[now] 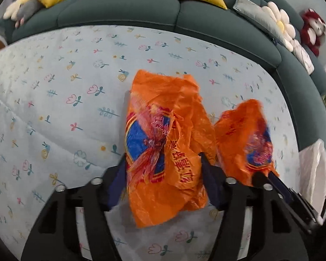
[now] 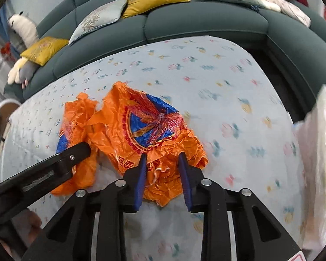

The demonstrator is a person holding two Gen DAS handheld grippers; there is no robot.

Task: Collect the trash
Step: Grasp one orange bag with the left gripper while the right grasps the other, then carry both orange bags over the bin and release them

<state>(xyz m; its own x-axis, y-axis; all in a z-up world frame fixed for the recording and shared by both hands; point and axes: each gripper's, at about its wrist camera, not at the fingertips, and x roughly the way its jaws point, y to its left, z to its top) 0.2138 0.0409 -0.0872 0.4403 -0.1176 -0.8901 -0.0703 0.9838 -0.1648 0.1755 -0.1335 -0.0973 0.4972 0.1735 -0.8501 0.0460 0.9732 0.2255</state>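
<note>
Pinching one orange wrapper (image 2: 154,134), the right hand-held gripper (image 2: 163,158) (left hand-held gripper (image 1: 163,165) spread) reveals its dragonfly print.

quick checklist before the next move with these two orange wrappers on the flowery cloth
1. Left orange wrapper between the left gripper fingers: ok.
2. Left pads pressing on it: cannot tell.
3. Right orange wrapper between the right gripper fingers: ok, crumpled edge sits there.
4. Right pads clamped on it: cannot tell.
5. White bag at the right edge within view: ok; whether its mouth is open, cannot tell.
6. Grippers apart from each other: ok.
</note>
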